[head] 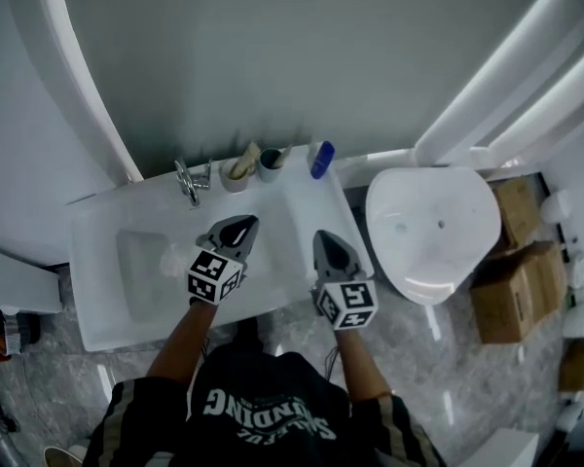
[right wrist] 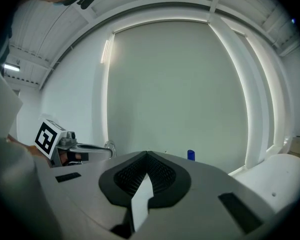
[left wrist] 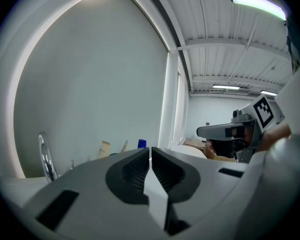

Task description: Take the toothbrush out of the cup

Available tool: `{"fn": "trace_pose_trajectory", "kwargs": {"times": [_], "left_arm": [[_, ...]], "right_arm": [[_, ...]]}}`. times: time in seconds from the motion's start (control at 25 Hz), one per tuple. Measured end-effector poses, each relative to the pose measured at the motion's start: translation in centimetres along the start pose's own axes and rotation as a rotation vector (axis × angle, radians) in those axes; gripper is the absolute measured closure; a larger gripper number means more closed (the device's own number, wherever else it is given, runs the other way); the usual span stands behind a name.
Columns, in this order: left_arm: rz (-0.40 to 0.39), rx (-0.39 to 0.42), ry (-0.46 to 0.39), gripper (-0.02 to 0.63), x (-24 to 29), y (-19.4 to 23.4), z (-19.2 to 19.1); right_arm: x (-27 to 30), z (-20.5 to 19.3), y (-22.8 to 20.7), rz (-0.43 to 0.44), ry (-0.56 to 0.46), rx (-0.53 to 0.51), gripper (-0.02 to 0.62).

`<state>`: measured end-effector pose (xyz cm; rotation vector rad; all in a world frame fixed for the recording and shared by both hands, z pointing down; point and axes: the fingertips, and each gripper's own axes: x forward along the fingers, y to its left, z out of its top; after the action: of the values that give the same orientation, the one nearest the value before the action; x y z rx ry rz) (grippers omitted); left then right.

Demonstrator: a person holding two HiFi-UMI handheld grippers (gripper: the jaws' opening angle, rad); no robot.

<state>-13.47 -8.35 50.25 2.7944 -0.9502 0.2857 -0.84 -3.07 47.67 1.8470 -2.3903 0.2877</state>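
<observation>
Left hand-held gripper [head: 241, 227] and right hand-held gripper [head: 328, 241] are both clamped fully shut and empty over the sink [head: 102, 309], well short of the beige cup [head: 237, 174] by the tap [head: 187, 181], where the toothbrush [head: 251, 153] seems to stand. One of them should open early, pinch the handle above the rim and lift straight up. The toothbrush is tiny in the head view, and a grey cup [head: 271, 164] just beside the beige one also holds something unclear.
</observation>
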Motion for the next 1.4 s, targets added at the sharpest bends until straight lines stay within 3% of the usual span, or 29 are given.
{"fn": "trace_pose_trajectory", "kwargs": {"times": [0.28,0.8,1.08,1.24,1.4], "left_arm": [[0.022,-0.016,0.025,0.606,3.6,1.1,0.4],[0.299,-0.076,0.032,0.606,6.8,4.6,1.0],[0.352,-0.053,0.060,0.606,9.0,4.7,0.5],[0.366,-0.055,0.064,0.556,10.2,5.5,0.3],[0.359,-0.063,0.048,0.460,12.2,6.2,0.3]], "right_arm": [[4.0,0.8,-2.3,0.042,-0.001,-0.006,0.598],[12.0,1.6,-5.1,0.342,0.057,-0.075,0.598],[13.9,0.7,-6.5,0.431,0.084,-0.082,0.598],[14.3,0.4,-7.1,0.441,0.090,-0.075,0.598],[14.5,0.6,-8.8,0.422,0.083,-0.081,0.598]]}}
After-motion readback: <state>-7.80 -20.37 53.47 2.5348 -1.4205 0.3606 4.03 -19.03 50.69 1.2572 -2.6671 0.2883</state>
